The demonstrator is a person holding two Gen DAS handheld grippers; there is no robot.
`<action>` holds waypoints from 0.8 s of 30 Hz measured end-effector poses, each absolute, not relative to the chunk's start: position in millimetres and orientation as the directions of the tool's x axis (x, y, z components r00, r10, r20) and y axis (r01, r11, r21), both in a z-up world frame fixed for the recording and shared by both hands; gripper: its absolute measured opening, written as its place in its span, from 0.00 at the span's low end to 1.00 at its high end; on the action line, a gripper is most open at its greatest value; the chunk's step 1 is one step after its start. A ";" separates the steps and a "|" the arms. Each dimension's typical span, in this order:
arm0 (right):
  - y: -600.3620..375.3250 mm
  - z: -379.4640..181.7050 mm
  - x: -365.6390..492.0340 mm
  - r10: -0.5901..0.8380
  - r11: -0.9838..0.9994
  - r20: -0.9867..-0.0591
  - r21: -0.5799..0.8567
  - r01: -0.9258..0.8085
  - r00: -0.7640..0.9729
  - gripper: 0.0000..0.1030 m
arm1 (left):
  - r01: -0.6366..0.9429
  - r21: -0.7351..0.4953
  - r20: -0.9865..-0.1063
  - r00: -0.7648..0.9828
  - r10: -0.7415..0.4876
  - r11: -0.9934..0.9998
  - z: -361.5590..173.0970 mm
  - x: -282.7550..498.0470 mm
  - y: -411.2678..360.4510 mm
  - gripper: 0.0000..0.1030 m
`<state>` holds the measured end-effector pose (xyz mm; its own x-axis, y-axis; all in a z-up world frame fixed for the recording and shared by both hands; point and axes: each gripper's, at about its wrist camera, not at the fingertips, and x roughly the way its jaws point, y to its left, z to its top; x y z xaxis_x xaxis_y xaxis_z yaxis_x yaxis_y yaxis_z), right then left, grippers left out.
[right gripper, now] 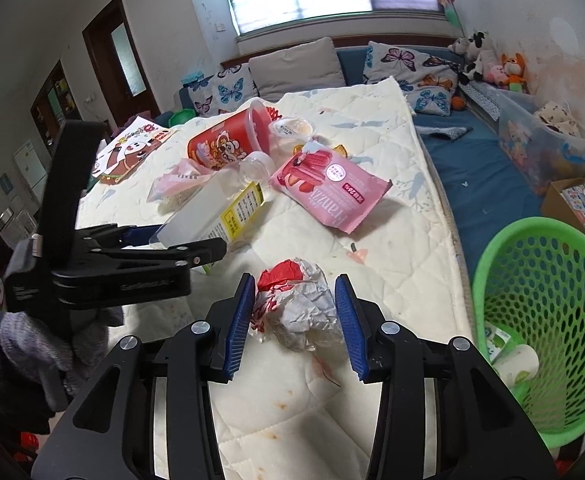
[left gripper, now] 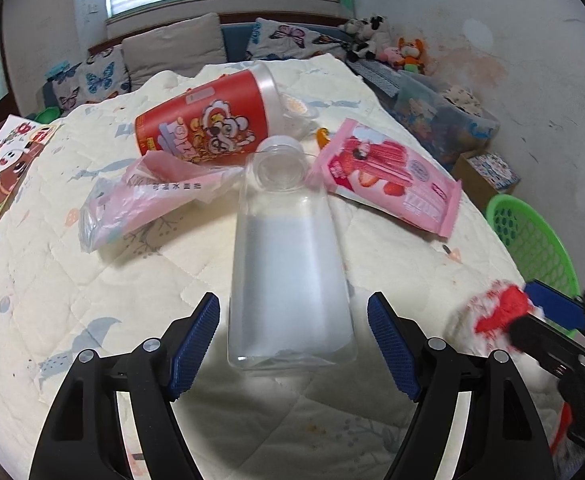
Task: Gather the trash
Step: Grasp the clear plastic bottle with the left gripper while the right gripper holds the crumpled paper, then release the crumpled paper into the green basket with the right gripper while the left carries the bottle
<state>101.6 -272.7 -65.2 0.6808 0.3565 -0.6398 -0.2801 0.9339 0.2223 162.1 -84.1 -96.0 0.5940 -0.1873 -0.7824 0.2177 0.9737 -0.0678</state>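
**A:** Quilted bed cover (right gripper: 392, 248), cream and soft, carries all the litter. Where is your left hand-held gripper (left gripper: 292, 344)?

**B:** Spread wide around the clear plastic bottle (left gripper: 288, 264), one pad on each side, neither touching it. You have it lying flat, long axis running straight away from you, base nearest, open neck far. Smooth, rigid, squarish walls, so the pads should meet flat faces.

**A:** And the right hand-held gripper (right gripper: 296, 320)?

**B:** Also apart, straddling the crumpled red-and-white paper wad (right gripper: 296, 308). Whether the pads touch it, I cannot tell. It looks light and springy, likely to squash.

**A:** Where does it go?

**B:** The green perforated basket (right gripper: 540, 264) stands off the bed's edge, to your right, nearer the right hand. Beyond the bottle lie a red tub (left gripper: 208, 120), a glossy pink packet (left gripper: 388, 172) and a thin pink film bag (left gripper: 140, 200).
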 end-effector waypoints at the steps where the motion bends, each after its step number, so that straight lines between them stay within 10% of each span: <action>1: -273.4 -65.0 101.0 0.355 0.935 -0.639 0.223 -0.277 0.683 0.41 | 0.203 -0.073 -0.782 0.596 -0.182 0.977 -97.0 163.7 -83.5 0.71; 5: -277.6 -64.1 97.6 0.352 0.936 -0.635 0.226 -0.270 0.687 0.41 | 0.184 -0.075 -0.786 0.594 -0.171 0.980 -99.6 166.8 -83.7 0.52; 24: -292.1 -45.4 86.5 0.351 0.935 -0.586 0.254 -0.246 0.730 0.41 | 0.231 -0.058 -0.694 0.690 -0.206 0.971 -17.6 147.7 -69.8 0.51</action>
